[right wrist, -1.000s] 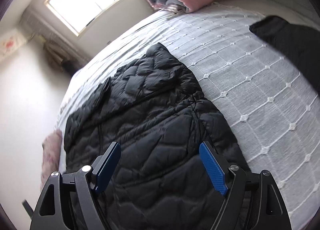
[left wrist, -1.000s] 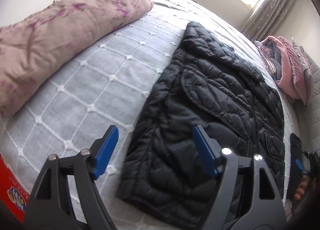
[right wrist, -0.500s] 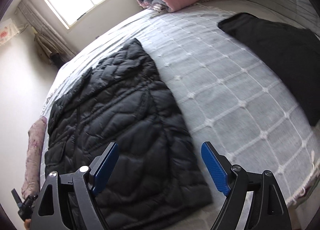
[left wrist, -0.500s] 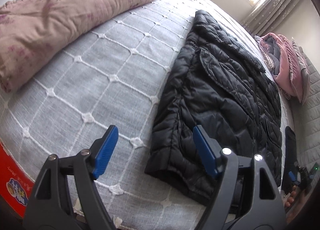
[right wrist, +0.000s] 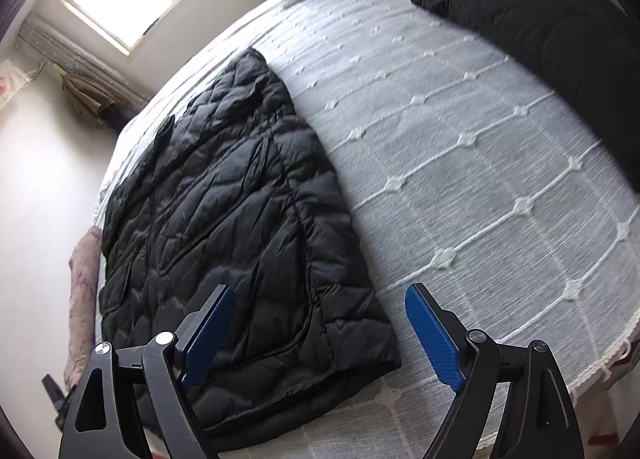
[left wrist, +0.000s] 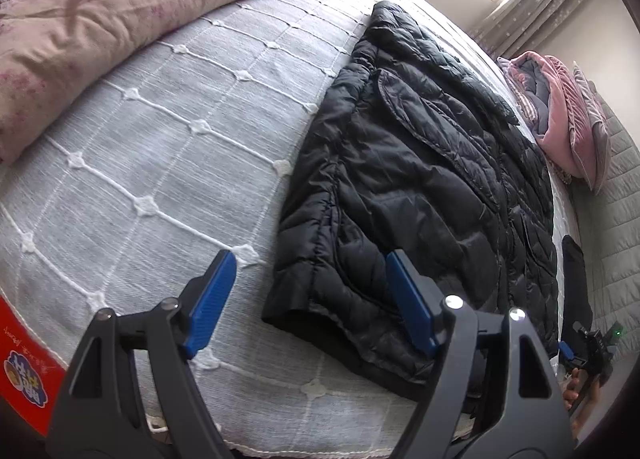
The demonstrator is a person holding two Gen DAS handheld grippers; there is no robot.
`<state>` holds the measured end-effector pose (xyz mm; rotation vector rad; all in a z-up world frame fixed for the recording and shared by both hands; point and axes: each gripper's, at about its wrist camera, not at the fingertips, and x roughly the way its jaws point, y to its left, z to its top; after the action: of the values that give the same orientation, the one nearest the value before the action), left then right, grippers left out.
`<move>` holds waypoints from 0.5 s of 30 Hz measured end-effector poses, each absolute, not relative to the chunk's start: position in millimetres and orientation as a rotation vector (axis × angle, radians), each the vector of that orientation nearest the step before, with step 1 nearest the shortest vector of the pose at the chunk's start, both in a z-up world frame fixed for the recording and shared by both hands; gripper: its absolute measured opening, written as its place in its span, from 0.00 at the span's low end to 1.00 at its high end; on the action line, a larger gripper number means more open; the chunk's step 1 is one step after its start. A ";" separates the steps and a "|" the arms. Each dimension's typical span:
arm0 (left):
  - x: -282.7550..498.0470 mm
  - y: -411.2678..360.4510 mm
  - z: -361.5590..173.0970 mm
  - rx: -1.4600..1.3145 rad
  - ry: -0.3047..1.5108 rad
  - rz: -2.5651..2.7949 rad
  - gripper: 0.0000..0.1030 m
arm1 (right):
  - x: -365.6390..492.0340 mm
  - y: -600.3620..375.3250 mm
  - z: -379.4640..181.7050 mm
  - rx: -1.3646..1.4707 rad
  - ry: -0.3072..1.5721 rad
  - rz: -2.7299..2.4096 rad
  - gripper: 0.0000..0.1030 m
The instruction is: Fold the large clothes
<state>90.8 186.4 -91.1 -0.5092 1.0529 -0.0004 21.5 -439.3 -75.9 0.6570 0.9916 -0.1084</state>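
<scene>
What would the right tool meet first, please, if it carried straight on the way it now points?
Most likely the near corner of the black jacket on the bed. The right tool is open and empty, and that hem corner lies between its pads in view, though depth is hard to judge.

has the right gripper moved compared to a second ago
Yes. In the right wrist view the right gripper has shifted toward the near hem corner of the black quilted puffer jacket, off its middle and toward the bed edge; its fingers now frame that corner over the white grid-stitched bedspread.

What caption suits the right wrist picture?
Open right tongs hover above the near corner of a black quilted jacket on the bed.
</scene>
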 end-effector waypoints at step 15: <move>89.8 172.9 -102.3 -0.549 1.100 -0.053 0.75 | 27.1 -429.7 -102.4 0.645 1.091 -0.096 0.85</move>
<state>89.8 172.9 -102.3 -0.5489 1.0996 -0.0529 27.1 -429.7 -102.4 0.6450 1.0909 -0.0962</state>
